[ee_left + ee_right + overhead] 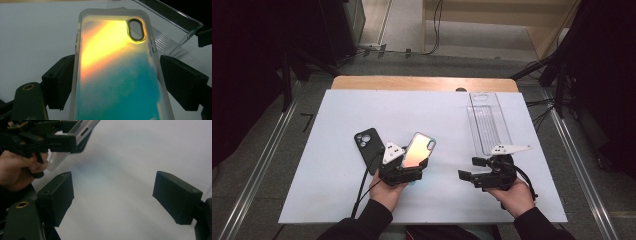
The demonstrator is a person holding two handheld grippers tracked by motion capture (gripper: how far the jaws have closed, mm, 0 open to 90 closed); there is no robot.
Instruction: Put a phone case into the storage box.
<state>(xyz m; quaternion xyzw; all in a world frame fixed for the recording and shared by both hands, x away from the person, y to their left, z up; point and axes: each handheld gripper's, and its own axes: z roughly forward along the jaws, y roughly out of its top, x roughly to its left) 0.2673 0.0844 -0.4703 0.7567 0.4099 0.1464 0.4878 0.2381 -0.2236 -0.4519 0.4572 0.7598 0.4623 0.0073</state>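
Near edge, left of centre: the left hand-held gripper (404,167) grasps an iridescent orange-to-teal phone case with a clear rim (417,150), its pads pressed on the two long sides, the case tilted up off the white tabletop (332,200).
Case seen along the jaws: in the left gripper view the phone case (117,75) sits square between the pads (60,82), camera cut-out at the far end.
Right hand-held gripper (472,170): released, jaws wide with nothing between them, hovering near the right, apart from the case.
Black phone (368,145): lies flat just left of the held case, camera lenses at its far end.
Clear plastic tray (488,122): lies at the far right.
Step in hand: probably presenting the lifted case, ready to fit it to the phone.
Next move: likely needs the right hand-held gripper to reach the phone or steady the case; rim and phone edges must line up.
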